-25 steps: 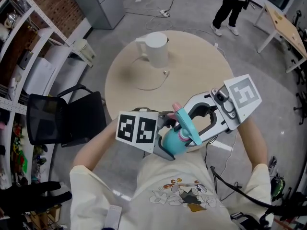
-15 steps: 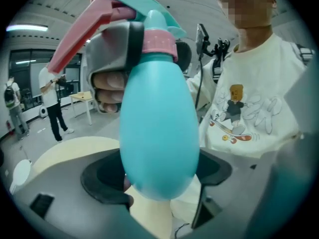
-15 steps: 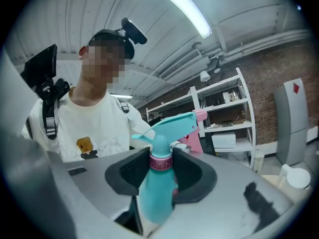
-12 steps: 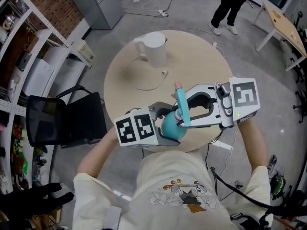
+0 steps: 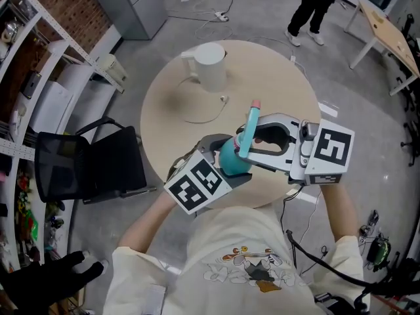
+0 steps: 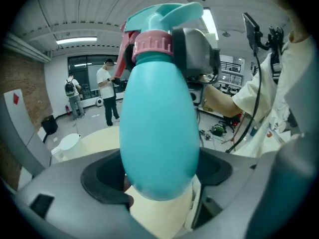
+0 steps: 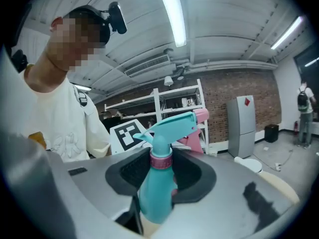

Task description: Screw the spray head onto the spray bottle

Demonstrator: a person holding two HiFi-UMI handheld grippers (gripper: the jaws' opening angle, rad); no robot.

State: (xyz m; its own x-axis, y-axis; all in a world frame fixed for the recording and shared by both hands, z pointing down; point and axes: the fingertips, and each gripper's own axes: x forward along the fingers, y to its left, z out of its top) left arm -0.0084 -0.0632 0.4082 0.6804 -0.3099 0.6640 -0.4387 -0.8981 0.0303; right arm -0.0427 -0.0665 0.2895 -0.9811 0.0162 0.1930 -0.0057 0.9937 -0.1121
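Note:
A teal spray bottle point(image 5: 230, 160) hangs over the near edge of the round table point(image 5: 170, 97), with its teal spray head point(image 5: 248, 127) and pink nozzle tip pointing away from me. My left gripper point(image 5: 222, 163) is shut on the bottle's belly point(image 6: 158, 128); its pads sit low on both sides. My right gripper point(image 5: 249, 144) comes in from the right. Its dark pads close on the pink collar point(image 7: 161, 161) under the spray head point(image 7: 171, 125). The pink trigger point(image 7: 193, 139) hangs behind the neck. In the left gripper view the collar point(image 6: 153, 42) sits straight on the bottle's neck.
A white jug point(image 5: 211, 64) stands at the table's far side, with a thin cable point(image 5: 209, 115) looping in front of it. A black chair point(image 5: 92, 166) is at the left, by shelving point(image 5: 26, 58). A person point(image 5: 314, 8) stands at the far right, near a wooden table point(image 5: 392, 39).
Both grippers carried the bottle forward over the table. The spray head swung from pointing right and toward me to pointing away. The left marker cube tilted and the right gripper levelled out.

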